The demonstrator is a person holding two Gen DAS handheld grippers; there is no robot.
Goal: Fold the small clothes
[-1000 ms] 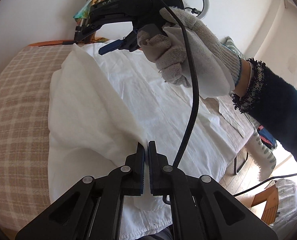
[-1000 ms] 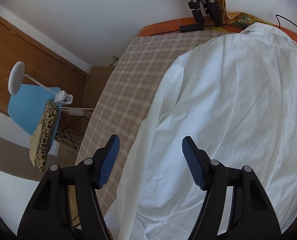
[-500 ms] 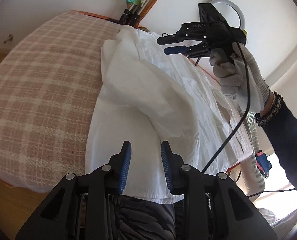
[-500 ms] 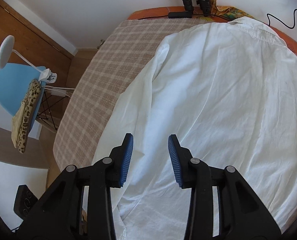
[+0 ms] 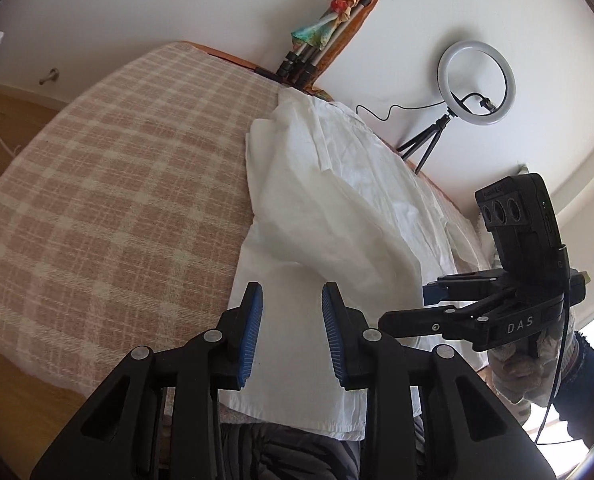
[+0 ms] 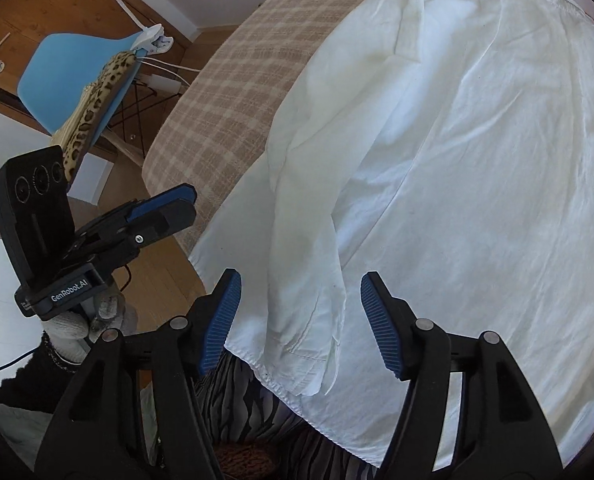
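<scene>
The white shirt's (image 6: 477,152) near hem ran out of sight beneath both grippers, and its far side was cut off. It lay on the plaid-covered table (image 5: 109,200), sleeve (image 6: 309,240) folded across it, ahead of the empty left gripper (image 5: 291,332) and right gripper (image 6: 297,320). The left jaws, clamped on cloth a second earlier, now stood apart, and the right jaws gaped wider.

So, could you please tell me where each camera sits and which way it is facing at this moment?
Left wrist: on the left tool, looking along the checked bed toward the wall; shirt ahead, ring light behind, right tool at its right.
Right wrist: on the right tool, looking down onto the shirt with its sleeve folded in; left tool and gloved hand at left.
Shared: shirt, bed, each other's tool.
</scene>
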